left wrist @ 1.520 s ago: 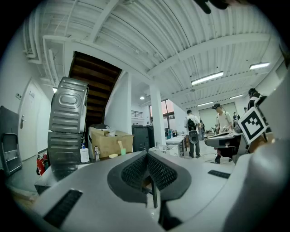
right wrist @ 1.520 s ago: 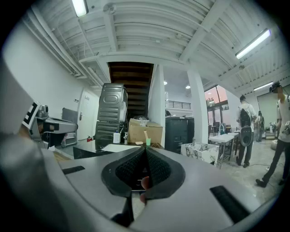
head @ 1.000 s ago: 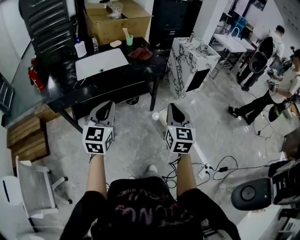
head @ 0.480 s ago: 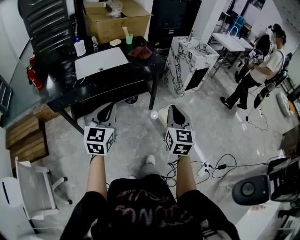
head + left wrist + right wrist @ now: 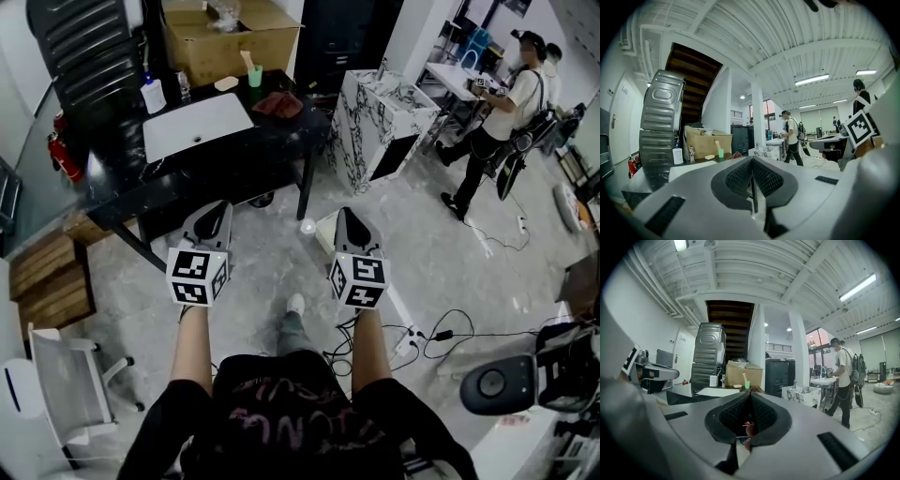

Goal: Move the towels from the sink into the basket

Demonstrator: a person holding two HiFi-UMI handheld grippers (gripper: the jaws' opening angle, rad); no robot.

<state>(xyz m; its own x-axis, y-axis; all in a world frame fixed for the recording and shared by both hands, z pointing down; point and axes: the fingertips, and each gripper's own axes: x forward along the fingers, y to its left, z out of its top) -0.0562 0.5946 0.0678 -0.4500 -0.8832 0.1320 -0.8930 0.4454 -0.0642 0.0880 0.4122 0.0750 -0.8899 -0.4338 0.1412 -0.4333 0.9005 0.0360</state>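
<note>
I hold my left gripper (image 5: 213, 212) and right gripper (image 5: 345, 217) side by side over the grey marble floor (image 5: 244, 281), well short of the black table (image 5: 225, 164). In the left gripper view its jaws (image 5: 752, 163) are pressed together with nothing between them. In the right gripper view those jaws (image 5: 750, 398) are also closed and empty. The dark red crumpled towel (image 5: 278, 104) lies on the table's far right corner, just right of the white rectangular sink (image 5: 197, 125) and not in it. It is a low heap, a little longer across the table than front to back; I cannot tell its ends apart. The sink's long axis runs along the table's length. A small green cup (image 5: 255, 77) stands just behind the towel, and a white marble-patterned box (image 5: 384, 122) stands on the floor right of the table.
</note>
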